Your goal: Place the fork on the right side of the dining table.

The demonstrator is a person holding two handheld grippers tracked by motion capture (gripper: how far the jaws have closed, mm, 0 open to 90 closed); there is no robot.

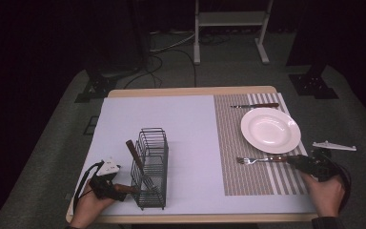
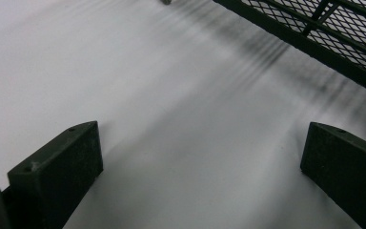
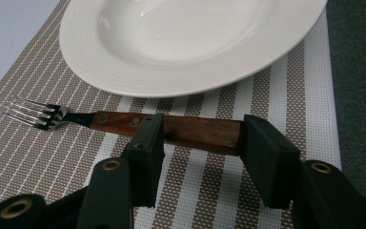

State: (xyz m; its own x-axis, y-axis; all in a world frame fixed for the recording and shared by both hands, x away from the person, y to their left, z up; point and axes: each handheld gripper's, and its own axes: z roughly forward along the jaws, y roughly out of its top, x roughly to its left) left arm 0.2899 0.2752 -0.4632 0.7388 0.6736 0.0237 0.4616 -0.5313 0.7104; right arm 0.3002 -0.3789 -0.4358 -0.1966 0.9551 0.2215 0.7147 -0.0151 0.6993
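A fork (image 1: 255, 160) with a wooden handle (image 3: 190, 130) lies on the striped placemat (image 1: 228, 143), just in front of the white plate (image 1: 270, 130). My right gripper (image 1: 299, 162) is at the handle's end, held low over the mat. In the right gripper view it (image 3: 200, 140) is open: the left jaw stands in front of the handle and the right jaw is at the handle's tip. My left gripper (image 1: 110, 186) rests by the near left corner of a black wire basket (image 1: 150, 167). Its jaws are wide apart over bare table, so it (image 2: 195, 143) is open.
A wooden-handled utensil (image 1: 134, 153) leans in the basket. A knife (image 1: 255, 105) lies beyond the plate. A pale three-cornered plate (image 1: 334, 145) lies to the right, off the table. The wire basket's wall (image 2: 314, 33) is close on the left gripper's right.
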